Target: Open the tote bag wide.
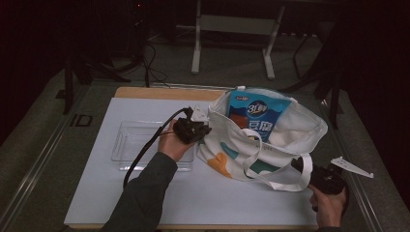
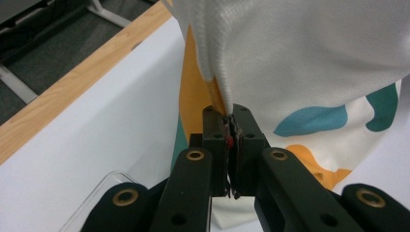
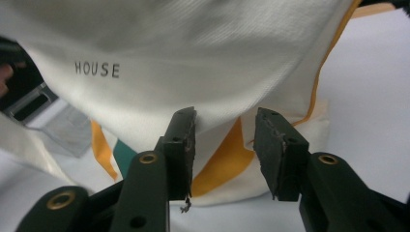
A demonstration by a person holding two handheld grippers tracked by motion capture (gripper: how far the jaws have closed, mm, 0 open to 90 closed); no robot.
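Near the table's far right corner, high view: tote bag (image 1: 270, 145) holds a blue packet (image 1: 256, 113); left gripper (image 1: 202, 130) at its rim. Left gripper view: jaws clenched on bag hem (image 2: 220, 94). Right gripper view: right gripper (image 3: 225, 140) parted, apparently untouching.

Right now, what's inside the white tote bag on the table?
A blue and white snack packet stands in the tote bag, its top poking out of the open mouth. The cloth covers its lower part and anything else inside.
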